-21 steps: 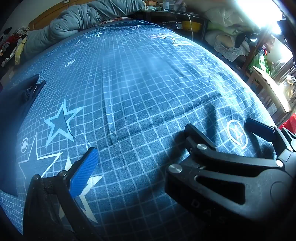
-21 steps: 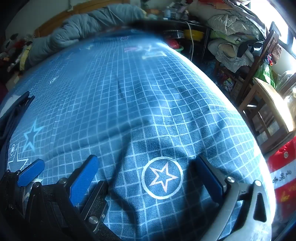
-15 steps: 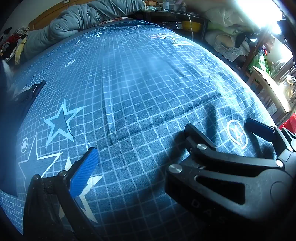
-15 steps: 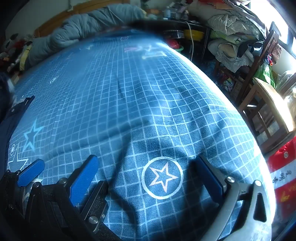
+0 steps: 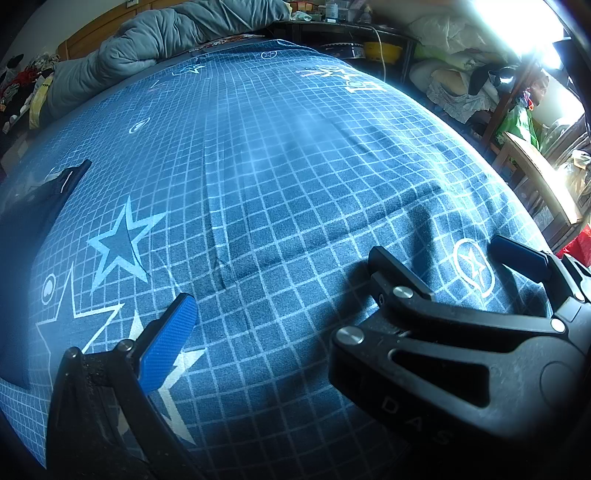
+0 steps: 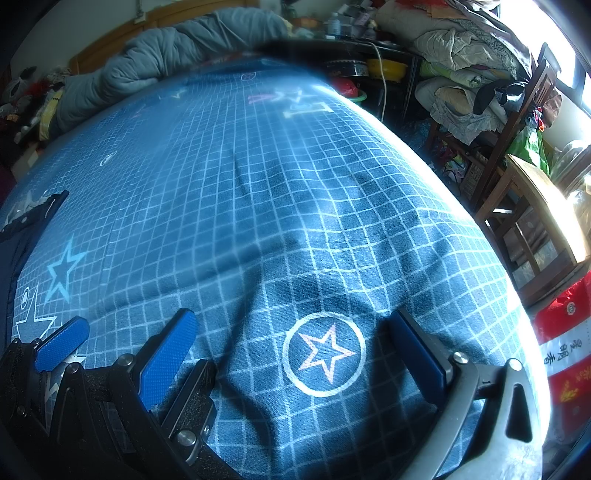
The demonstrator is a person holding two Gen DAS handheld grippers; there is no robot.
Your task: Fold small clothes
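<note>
Both the left tool (image 5: 280, 284) and the right tool (image 6: 291, 350) hang spread wide and empty over the bed sheet (image 5: 295, 166), while the dark garment (image 5: 33, 221) at the bed's left edge looks soft, light and limp, best pinched at a corner or hem.

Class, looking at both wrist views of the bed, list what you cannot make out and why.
- Dark garment, left wrist view: cut off by the left edge, so its type is unclear.
- Same garment, right wrist view: only a sliver shows at the left edge.
- Window, left wrist view: glare washes it out.
- Shelf items, right wrist view: too small and blurred.
</note>
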